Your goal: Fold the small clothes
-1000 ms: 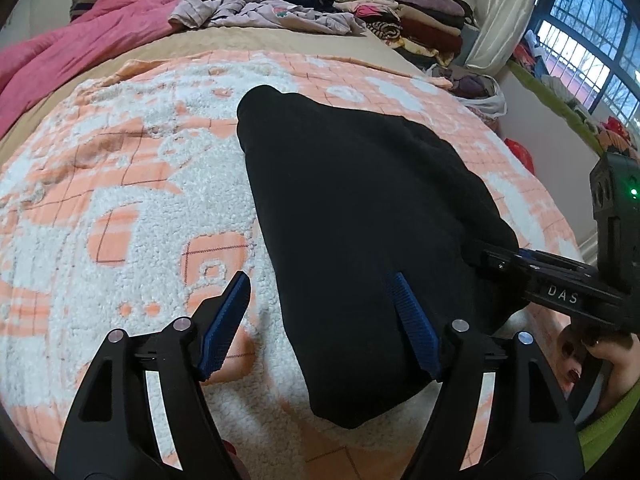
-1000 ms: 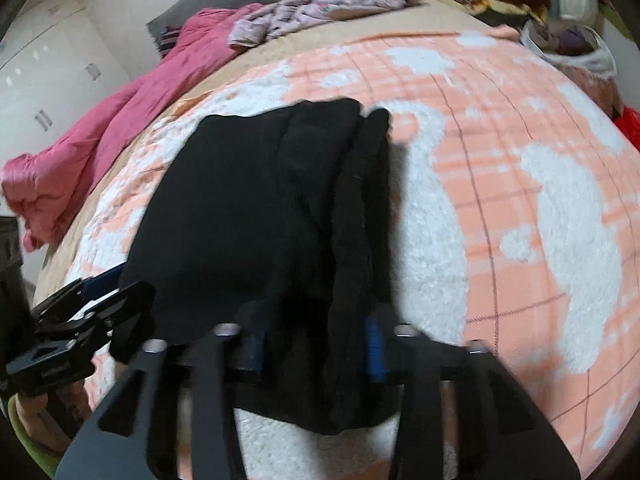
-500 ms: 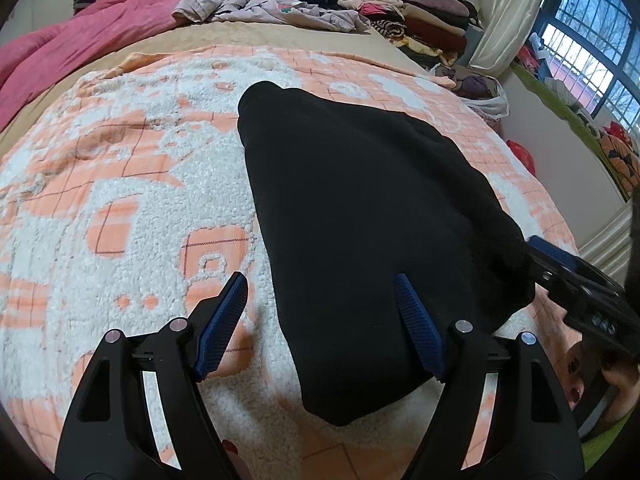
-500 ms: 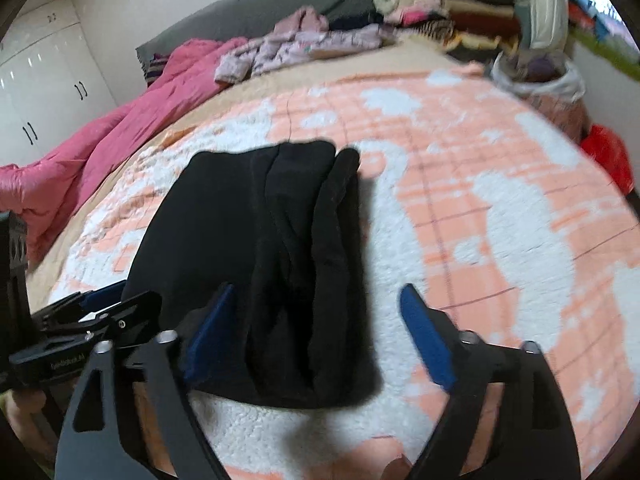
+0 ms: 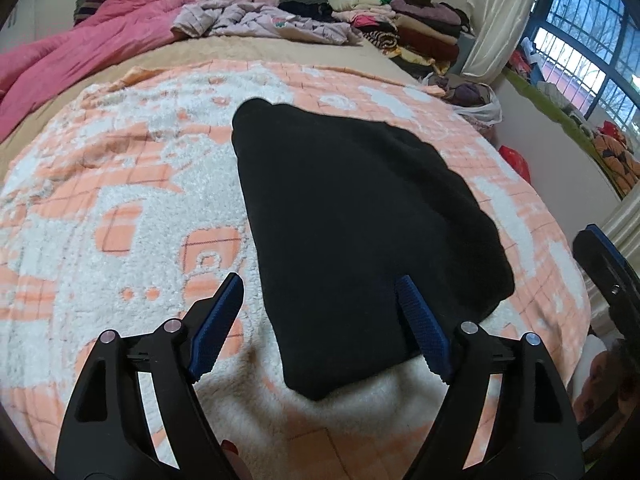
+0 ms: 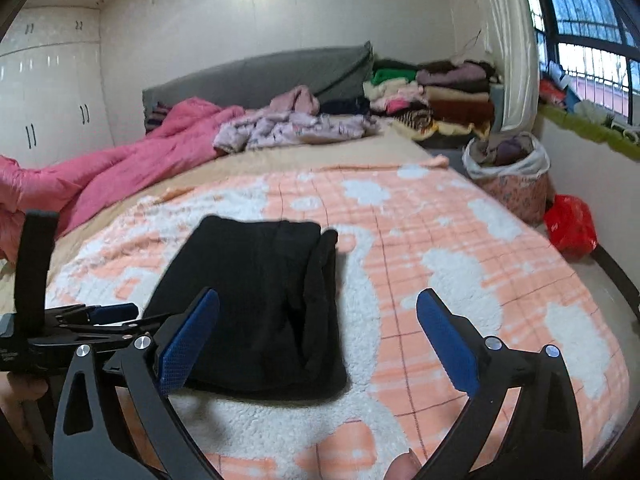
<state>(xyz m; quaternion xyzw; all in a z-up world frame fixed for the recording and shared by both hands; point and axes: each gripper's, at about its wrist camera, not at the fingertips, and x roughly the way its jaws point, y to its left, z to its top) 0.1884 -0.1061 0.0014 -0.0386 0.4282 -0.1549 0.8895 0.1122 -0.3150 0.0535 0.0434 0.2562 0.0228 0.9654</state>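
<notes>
Both the left claw and right claw gape wide, empty; pinch the folded black fleece garment's near corners evenly before folding farther.

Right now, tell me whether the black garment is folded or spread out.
Folded: the black garment lies as a compact bundle on the blanket, stacked layers showing along its right edge.

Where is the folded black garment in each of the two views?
Left wrist view: the black garment fills the centre, reaching down between the left tool's fingers.
Right wrist view: black garment lies left of centre, partly behind the right tool's left finger.
Shared landmark: the pink quilt at far left.
</notes>
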